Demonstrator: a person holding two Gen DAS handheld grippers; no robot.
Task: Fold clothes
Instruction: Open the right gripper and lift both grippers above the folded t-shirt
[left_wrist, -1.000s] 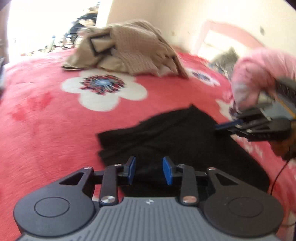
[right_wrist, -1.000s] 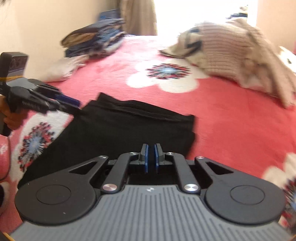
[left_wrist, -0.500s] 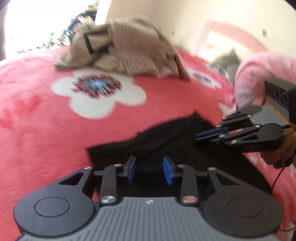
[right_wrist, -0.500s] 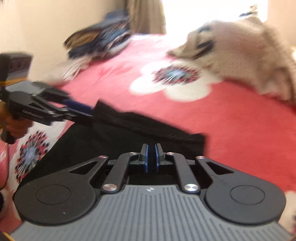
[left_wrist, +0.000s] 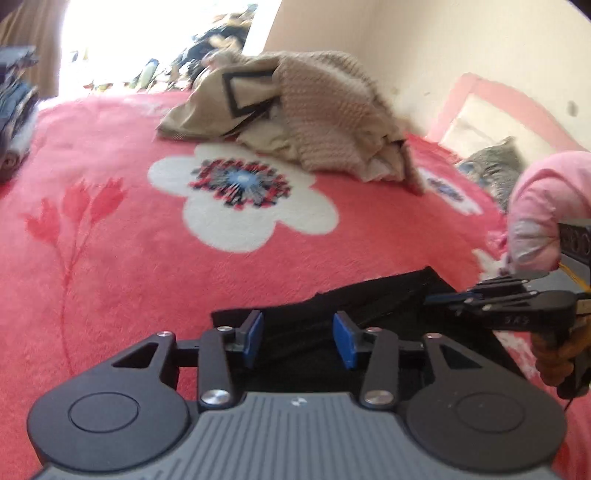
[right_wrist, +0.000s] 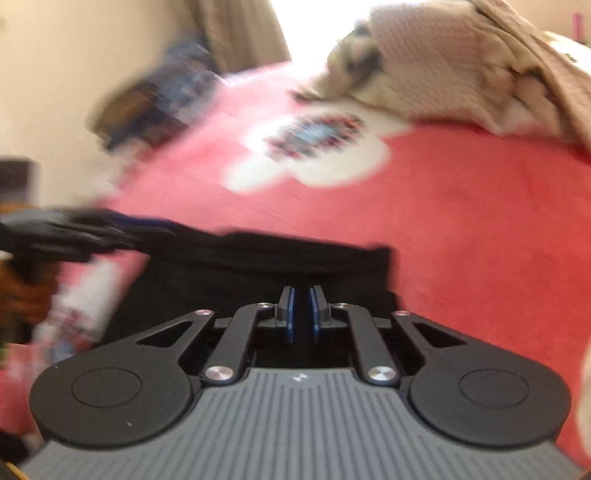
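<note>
Covering the frame, a red floral blanket (left_wrist: 110, 258) carries a flat, dark, folded black garment (left_wrist: 369, 306) at lower centre. Above it, left gripper (left_wrist: 297, 341) jaws are opening, empty; right gripper (right_wrist: 300, 314) is closed, empty.

We read little here. On the side of the right gripper (left_wrist: 430, 300), just past the black garment (left_wrist: 369, 295), pale embossed characters stand, too blurred to make out. A small pale emblem marks each gripper's grey ribbed housing (left_wrist: 297, 401); no words.
</note>
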